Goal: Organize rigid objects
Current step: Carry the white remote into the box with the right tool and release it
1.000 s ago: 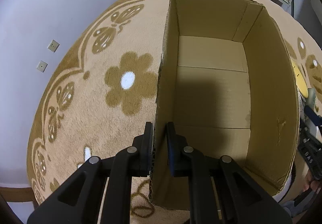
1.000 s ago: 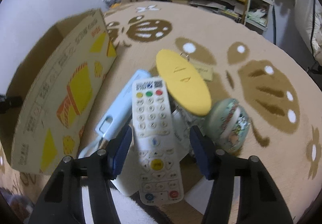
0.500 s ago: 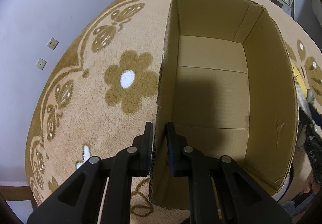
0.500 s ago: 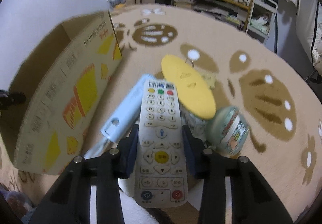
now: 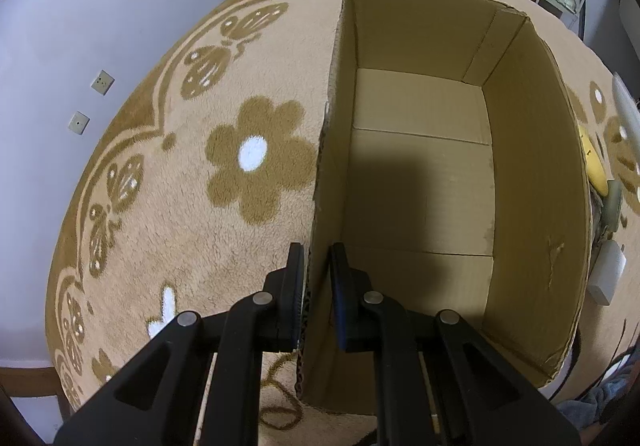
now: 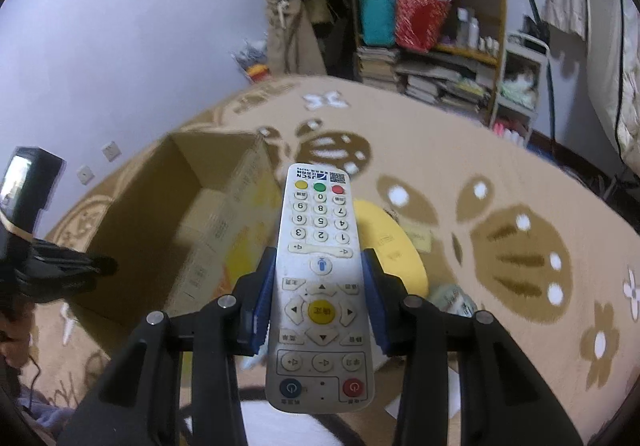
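Observation:
An open cardboard box stands on the patterned carpet, with nothing inside it. My left gripper is shut on the box's near left wall, one finger inside and one outside. My right gripper is shut on a white remote control and holds it lifted above the carpet, to the right of the box. The left gripper also shows in the right wrist view at the box's edge.
A yellow oval object, a round patterned tin and white items lie on the carpet below the remote. Shelves with books and bags stand at the back. A wall runs along the left.
My right gripper closed on the remote and lifted it up off the pile, tilting the view upward. The left gripper stayed clamped on the box wall.

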A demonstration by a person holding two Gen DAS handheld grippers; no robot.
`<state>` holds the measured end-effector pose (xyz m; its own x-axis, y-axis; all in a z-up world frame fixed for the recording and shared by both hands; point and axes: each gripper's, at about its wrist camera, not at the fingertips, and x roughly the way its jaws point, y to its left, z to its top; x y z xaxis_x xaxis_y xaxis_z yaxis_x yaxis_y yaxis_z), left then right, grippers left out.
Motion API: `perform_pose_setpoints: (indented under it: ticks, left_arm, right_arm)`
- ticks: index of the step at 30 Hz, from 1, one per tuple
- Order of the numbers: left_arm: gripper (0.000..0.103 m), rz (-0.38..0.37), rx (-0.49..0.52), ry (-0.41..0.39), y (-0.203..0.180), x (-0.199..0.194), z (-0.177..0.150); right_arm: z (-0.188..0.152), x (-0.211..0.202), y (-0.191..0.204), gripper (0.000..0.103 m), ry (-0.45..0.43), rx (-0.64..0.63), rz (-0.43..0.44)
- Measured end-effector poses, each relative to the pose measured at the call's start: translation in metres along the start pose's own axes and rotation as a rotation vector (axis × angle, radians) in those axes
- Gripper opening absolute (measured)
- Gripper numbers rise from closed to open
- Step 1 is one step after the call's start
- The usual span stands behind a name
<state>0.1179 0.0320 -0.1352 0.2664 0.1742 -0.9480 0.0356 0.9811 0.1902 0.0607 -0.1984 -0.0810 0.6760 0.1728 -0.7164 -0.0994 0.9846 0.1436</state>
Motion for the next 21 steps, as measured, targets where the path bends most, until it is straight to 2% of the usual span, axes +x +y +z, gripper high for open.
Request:
perform_pose_setpoints:
  ticks: [10, 21]
  left_arm:
    - [0.012, -0.018, -0.006, 0.019, 0.001, 0.001, 0.000]
    - [0.012, -0.039, -0.019, 0.024, 0.005, 0.001, 0.000]
  right_arm:
    - [0.027, -0.001, 0.041, 0.044, -0.052, -0.081, 0.073]
    - [0.022, 0.012, 0.076, 0.044, -0.029, -0.110, 0.149]
